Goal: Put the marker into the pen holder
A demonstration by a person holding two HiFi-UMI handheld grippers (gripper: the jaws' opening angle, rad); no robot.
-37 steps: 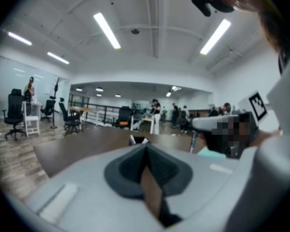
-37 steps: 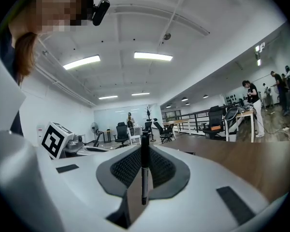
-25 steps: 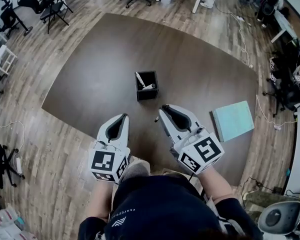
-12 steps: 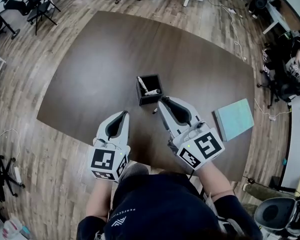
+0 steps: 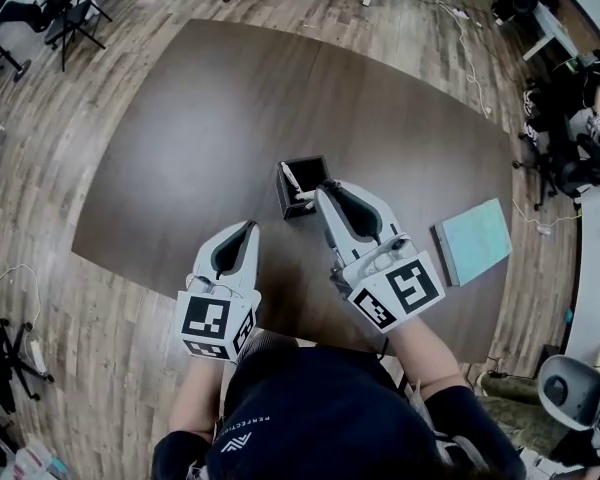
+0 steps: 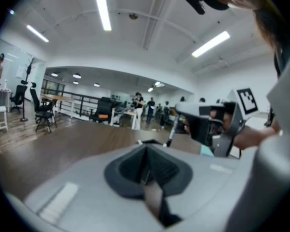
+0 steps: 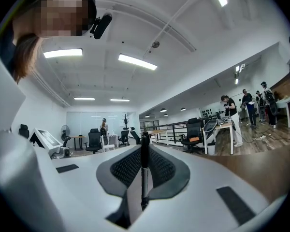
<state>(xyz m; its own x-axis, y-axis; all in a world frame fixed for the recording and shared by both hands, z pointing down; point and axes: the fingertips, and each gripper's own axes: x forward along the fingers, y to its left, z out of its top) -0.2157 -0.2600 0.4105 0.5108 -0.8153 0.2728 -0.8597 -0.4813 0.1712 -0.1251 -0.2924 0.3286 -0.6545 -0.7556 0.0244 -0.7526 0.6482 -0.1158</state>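
Right gripper view: marker [image 7: 144, 170] clamped in your right gripper [image 5: 325, 192], at the pen holder [image 5: 302, 208] edge. Centre its tip over the opening, then release. Left gripper [image 5: 248, 229]: closed, empty.

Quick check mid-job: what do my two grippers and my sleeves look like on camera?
The left gripper and right gripper are light grey tapering shells with dark grey pads inside. Each has a white cube with black square markers at its rear, the left cube and the right cube, with thin wires beside it. The person wears a dark top with short sleeves.
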